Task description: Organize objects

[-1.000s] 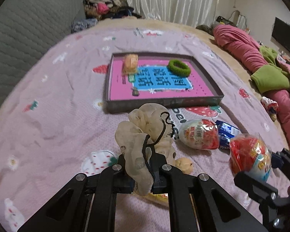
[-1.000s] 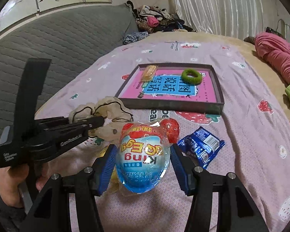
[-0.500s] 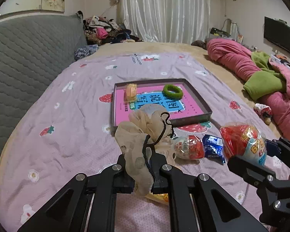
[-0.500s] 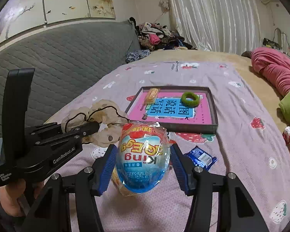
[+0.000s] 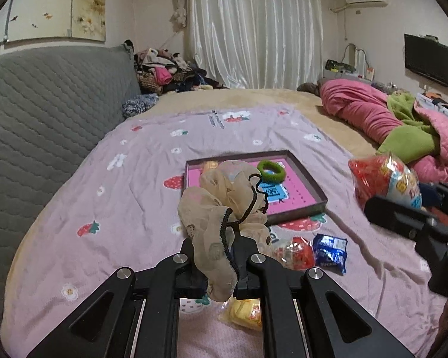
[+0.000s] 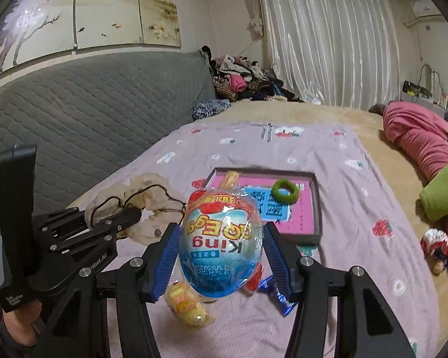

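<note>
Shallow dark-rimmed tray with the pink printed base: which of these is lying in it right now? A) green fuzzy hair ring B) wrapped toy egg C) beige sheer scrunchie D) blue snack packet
A: the green fuzzy hair ring lies inside the shallow dark-rimmed tray, while the beige sheer scrunchie is clamped in the left gripper and the wrapped toy egg in the right gripper.

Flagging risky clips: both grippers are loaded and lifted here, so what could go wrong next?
The left gripper pinches only a fold of the floppy scrunchie; its dangling loops could snag the tray rim or slip free. The right gripper squeezes the egg in slick crinkly wrap, which might slide out. The two grippers are close and could collide.
</note>
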